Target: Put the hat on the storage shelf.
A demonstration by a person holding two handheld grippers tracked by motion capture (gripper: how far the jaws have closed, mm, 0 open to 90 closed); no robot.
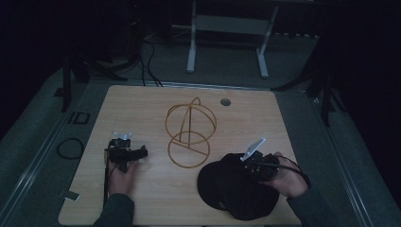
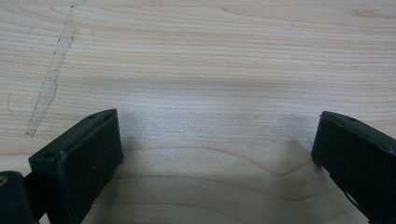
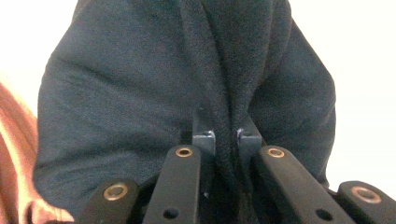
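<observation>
A wooden tabletop [image 1: 142, 109] carries a black cap [image 1: 231, 189] near its front right corner, beside a gold wire hat stand [image 1: 190, 130] at the centre. The right gripper [image 1: 257, 163], held over the cap's right side, has its jaws pinched together on a fold of the dark fabric [image 3: 224, 93]. Near the front left edge, the left gripper [image 1: 124, 152] rests with jaws wide apart over bare wood [image 2: 210, 70], well apart from the cap

Matt fuzzy black cloth cap [image 3: 140, 93], pale smooth-grained wood table [image 2: 210, 60], thin wire stand [image 1: 190, 134]
</observation>
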